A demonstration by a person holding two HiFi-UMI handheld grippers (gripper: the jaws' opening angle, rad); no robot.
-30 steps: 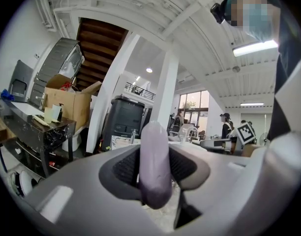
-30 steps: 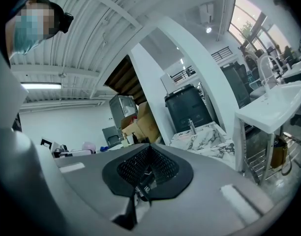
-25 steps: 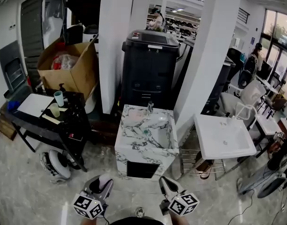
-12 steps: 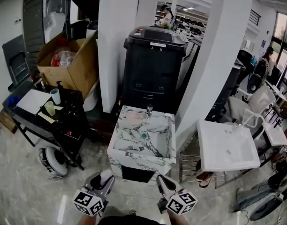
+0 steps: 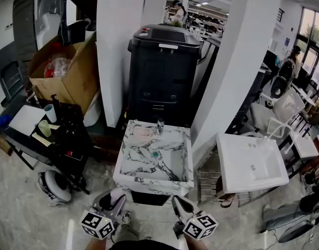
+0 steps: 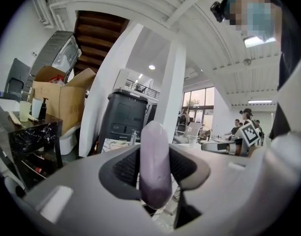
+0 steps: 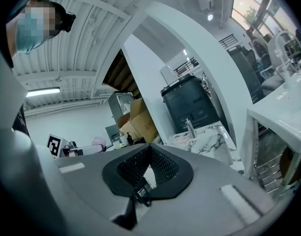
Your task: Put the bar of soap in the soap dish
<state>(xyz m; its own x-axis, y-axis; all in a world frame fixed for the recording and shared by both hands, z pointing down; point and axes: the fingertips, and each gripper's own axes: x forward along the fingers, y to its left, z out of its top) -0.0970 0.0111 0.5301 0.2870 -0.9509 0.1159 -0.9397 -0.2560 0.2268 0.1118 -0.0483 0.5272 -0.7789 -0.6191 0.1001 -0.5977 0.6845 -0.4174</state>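
Observation:
A pale lilac bar of soap [image 6: 155,163] stands upright between the jaws of my left gripper [image 5: 113,203], which is shut on it. In the head view the soap [image 5: 117,195] shows as a pale lump at the gripper's tip. My right gripper [image 5: 181,206] is shut with nothing in it, its black pads [image 7: 140,167] meeting. Both grippers hover just in front of a marble-patterned sink [image 5: 129,180]. A pinkish soap dish [image 5: 143,132] lies on the sink's back left corner, beside the faucet [image 5: 160,124]. It also shows in the right gripper view as the dish [image 7: 182,139].
A black cabinet [image 5: 167,72] stands behind the sink between two white pillars [image 5: 115,51]. A white sink [image 5: 250,163] is on the right. On the left are a black cart [image 5: 65,139] with cups and a cardboard box [image 5: 65,77]. People stand far back.
The view has closed in on the marble sink, which now sits lower and nearer the grippers. Both grippers keep their places and their hold.

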